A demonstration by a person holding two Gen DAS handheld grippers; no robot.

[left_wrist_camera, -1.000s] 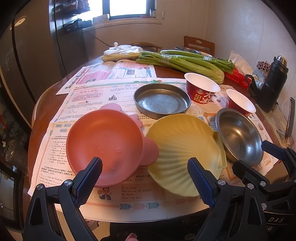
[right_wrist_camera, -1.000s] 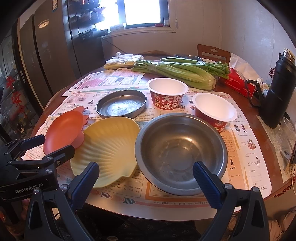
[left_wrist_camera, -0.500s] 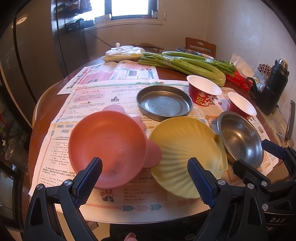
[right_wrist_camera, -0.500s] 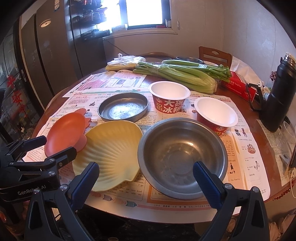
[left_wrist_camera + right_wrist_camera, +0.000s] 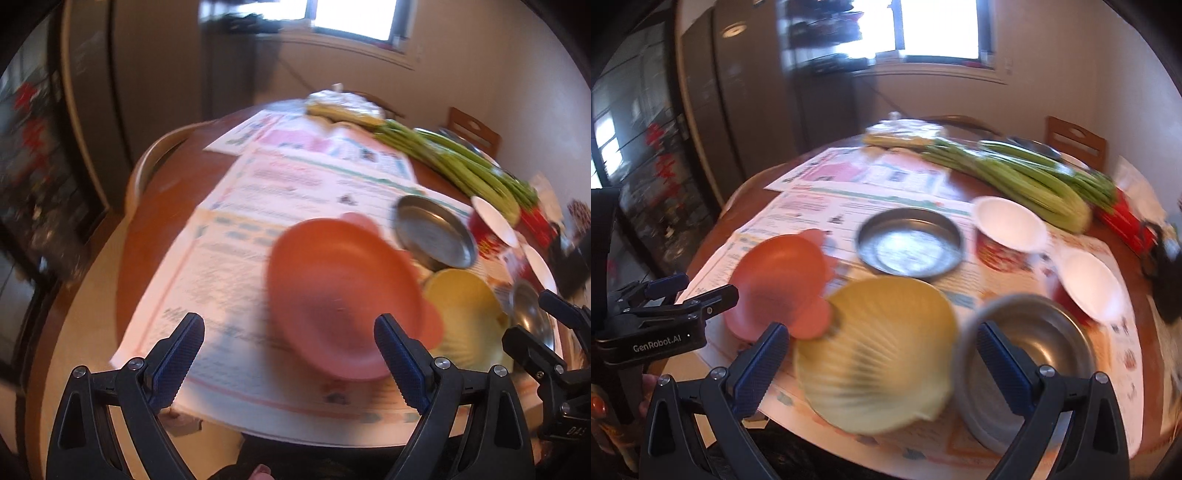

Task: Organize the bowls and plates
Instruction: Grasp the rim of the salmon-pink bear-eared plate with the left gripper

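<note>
An orange-pink plate point(image 5: 340, 295) lies near the table's front, also in the right wrist view point(image 5: 779, 280). A yellow shell-shaped plate point(image 5: 879, 362) lies to its right, also in the left wrist view point(image 5: 465, 317). A steel bowl point(image 5: 1034, 354) sits right of that. A flat steel dish point(image 5: 910, 247) and two red paper bowls point(image 5: 1008, 236) point(image 5: 1089, 280) stand behind. My left gripper point(image 5: 288, 362) is open and empty, left of the orange plate. My right gripper point(image 5: 879, 365) is open and empty over the yellow plate's front. Both views are blurred.
Newspaper sheets point(image 5: 277, 206) cover the round wooden table point(image 5: 155, 221). Celery stalks point(image 5: 1015, 173) and a plastic bag point(image 5: 905, 133) lie at the back. A black flask point(image 5: 1167, 266) stands at the right edge. A chair point(image 5: 1075, 140) stands beyond.
Both grippers have swung to the left; the dishes now sit further right in each view. The dishes have not moved on the table. Both grippers stay open.
</note>
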